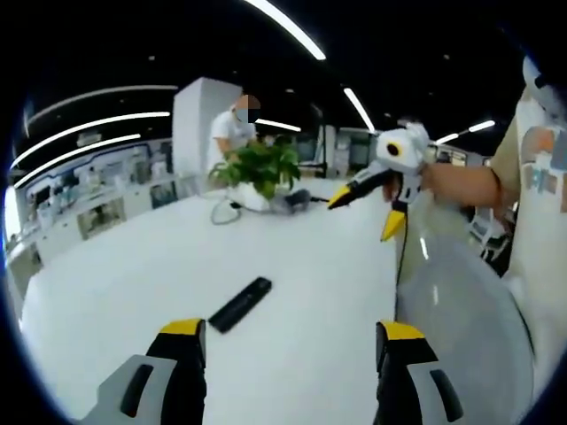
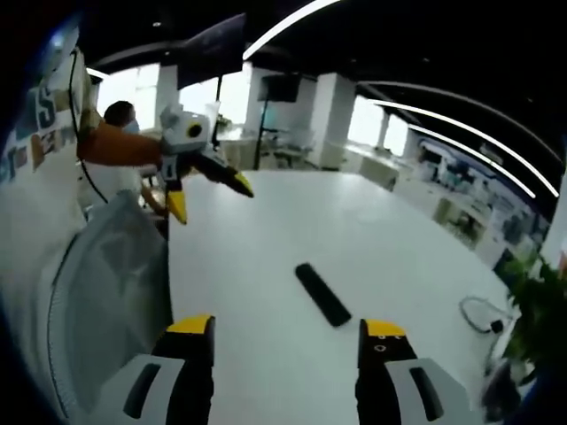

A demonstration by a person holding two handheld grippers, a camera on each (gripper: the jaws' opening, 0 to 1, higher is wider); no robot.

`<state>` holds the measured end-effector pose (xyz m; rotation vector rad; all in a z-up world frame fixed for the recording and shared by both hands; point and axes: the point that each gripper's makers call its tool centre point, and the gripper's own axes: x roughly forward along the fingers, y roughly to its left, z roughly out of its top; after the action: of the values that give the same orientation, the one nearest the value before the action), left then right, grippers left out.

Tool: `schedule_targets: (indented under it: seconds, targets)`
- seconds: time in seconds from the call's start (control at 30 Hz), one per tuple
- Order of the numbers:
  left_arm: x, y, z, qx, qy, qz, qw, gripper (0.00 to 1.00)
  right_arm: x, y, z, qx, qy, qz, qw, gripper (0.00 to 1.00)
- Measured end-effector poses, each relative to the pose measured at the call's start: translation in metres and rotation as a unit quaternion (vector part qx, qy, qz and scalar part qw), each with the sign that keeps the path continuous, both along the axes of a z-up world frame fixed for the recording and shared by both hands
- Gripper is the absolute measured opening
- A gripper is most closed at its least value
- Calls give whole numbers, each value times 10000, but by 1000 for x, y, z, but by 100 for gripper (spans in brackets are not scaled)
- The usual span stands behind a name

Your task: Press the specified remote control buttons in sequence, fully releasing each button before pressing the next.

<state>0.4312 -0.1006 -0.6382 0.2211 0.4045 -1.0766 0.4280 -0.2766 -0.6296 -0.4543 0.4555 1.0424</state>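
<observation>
A black remote control (image 1: 240,304) lies flat on the white table (image 1: 124,274), a short way beyond my left gripper (image 1: 290,335), whose yellow-tipped jaws stand open and empty. The right gripper (image 1: 365,209) hangs above the table's right edge, open, held by a person's hand. In the right gripper view the same remote (image 2: 322,294) lies ahead of my right gripper (image 2: 290,331), open with nothing between its jaws. The left gripper (image 2: 209,197) shows at upper left, raised above the table (image 2: 372,239), jaws apart.
A potted green plant (image 1: 260,168) and a grey cable (image 1: 223,211) sit at the table's far end; plant leaves (image 2: 540,319) and the cable (image 2: 483,314) show at right. A person stands behind the plant. A grey chair back (image 2: 106,283) sits by the table edge.
</observation>
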Motion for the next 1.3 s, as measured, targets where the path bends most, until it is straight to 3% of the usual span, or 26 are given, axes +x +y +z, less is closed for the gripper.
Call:
schedule_targets:
  seconds: [0.6, 0.7, 1.3]
  targets:
    - [29, -6, 8, 167, -153, -140, 9996, 80, 21, -4, 8, -176, -37, 153, 9997, 61]
    - [31, -8, 4, 221, -133, -172, 9995, 80, 26, -9, 5, -444, -83, 178, 9988, 59]
    - [49, -7, 10, 344, -152, -259, 9990, 80, 44, -3, 14, -416, -14, 272, 9988, 60]
